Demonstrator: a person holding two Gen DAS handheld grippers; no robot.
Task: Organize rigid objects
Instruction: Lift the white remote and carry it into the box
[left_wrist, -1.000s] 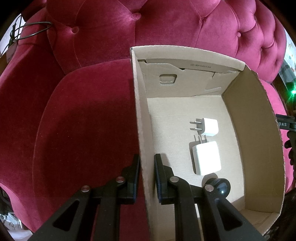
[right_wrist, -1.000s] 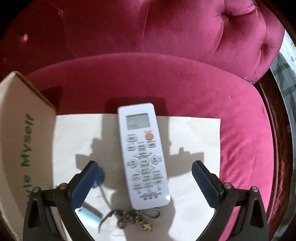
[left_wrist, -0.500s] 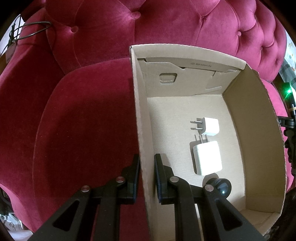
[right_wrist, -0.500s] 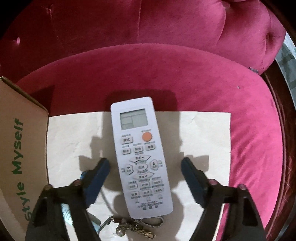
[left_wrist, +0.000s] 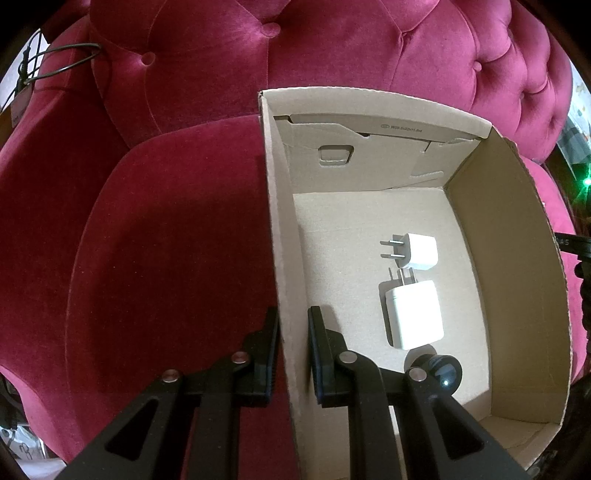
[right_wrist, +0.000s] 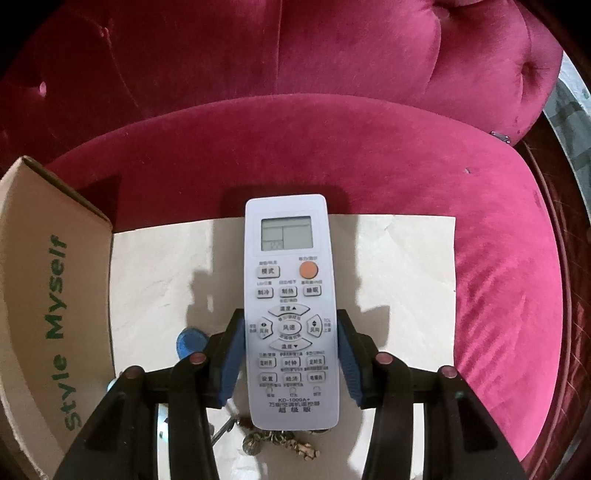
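A white air-conditioner remote (right_wrist: 286, 258) lies face up on a sheet of white paper (right_wrist: 399, 277) on the red seat. My right gripper (right_wrist: 290, 317) straddles its lower half. Its jaws are closing, and the blue pads (right_wrist: 231, 354) lie against both long sides of the remote. In the left wrist view my left gripper (left_wrist: 293, 314) is shut on the left wall of an open cardboard box (left_wrist: 284, 240), one finger inside and one outside. On the box floor lie a small white charger (left_wrist: 421, 253), a larger white charger (left_wrist: 415, 317) and a black round object (left_wrist: 443, 371).
The box's outer side with green lettering (right_wrist: 44, 277) stands at the left of the paper. A blue cap (right_wrist: 191, 341) and a metal keychain (right_wrist: 288, 441) lie near the remote's lower end. Red tufted sofa cushions (left_wrist: 166, 240) surround everything.
The right gripper's jaws have narrowed from wide open to the remote's sides, and it has come closer over the remote. The left gripper and box have not moved.
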